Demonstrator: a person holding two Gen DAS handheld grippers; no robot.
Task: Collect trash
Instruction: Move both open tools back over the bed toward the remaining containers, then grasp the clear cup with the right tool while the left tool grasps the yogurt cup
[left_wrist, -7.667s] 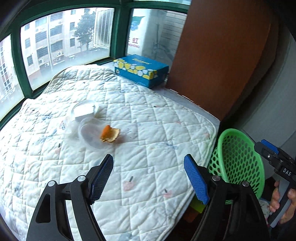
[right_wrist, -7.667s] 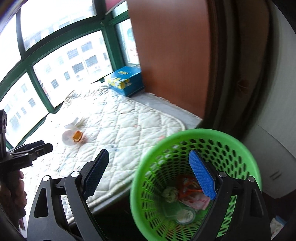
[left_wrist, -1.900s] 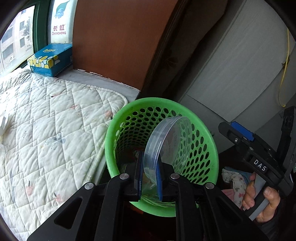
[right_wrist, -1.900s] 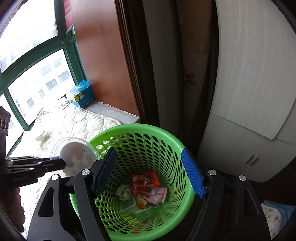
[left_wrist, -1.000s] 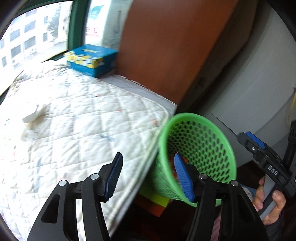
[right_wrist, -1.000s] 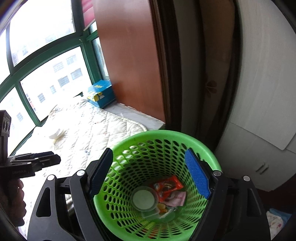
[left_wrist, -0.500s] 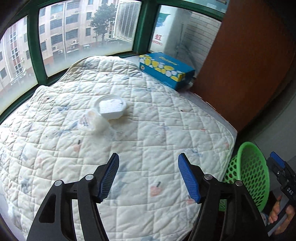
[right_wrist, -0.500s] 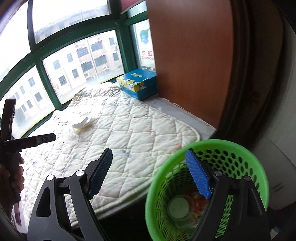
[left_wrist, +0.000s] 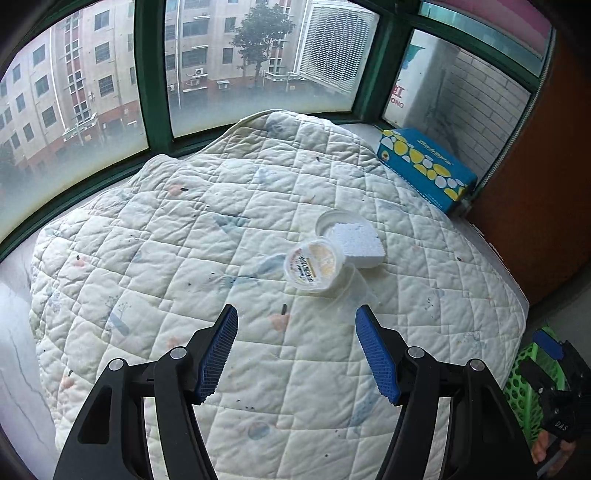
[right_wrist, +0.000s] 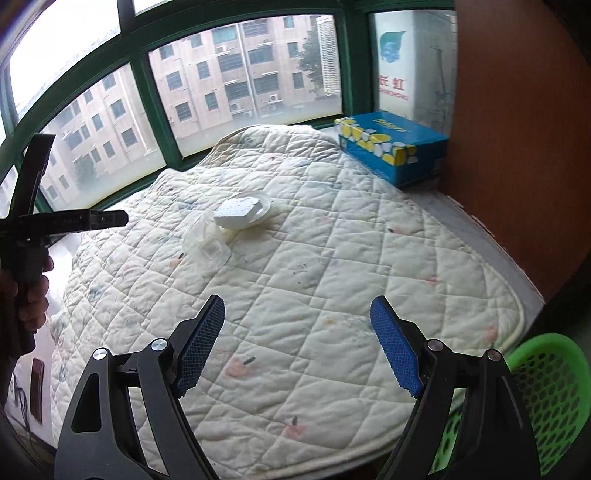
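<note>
A clear plastic cup with a printed lid (left_wrist: 314, 267) lies tipped on the white quilt (left_wrist: 184, 240), touching a white foam block (left_wrist: 356, 242) that rests on a round white lid (left_wrist: 334, 221). My left gripper (left_wrist: 295, 350) is open and empty, hovering just short of the cup. My right gripper (right_wrist: 297, 341) is open and empty over the quilt's near edge; in its view the cup (right_wrist: 205, 240) and the foam block (right_wrist: 238, 212) lie farther off to the left. The green trash basket (right_wrist: 546, 387) stands below the quilt's right edge.
A blue and yellow tissue box (left_wrist: 424, 173) sits at the quilt's far right corner, by a brown wooden panel (left_wrist: 546, 184). Green-framed windows (left_wrist: 155, 74) run behind the quilt. The basket's rim (left_wrist: 524, 384) shows at the lower right in the left wrist view.
My left gripper has let the clear lid go into the basket, opened, and swung back over the quilt close to the cup. My right gripper has turned from the basket toward the quilt.
</note>
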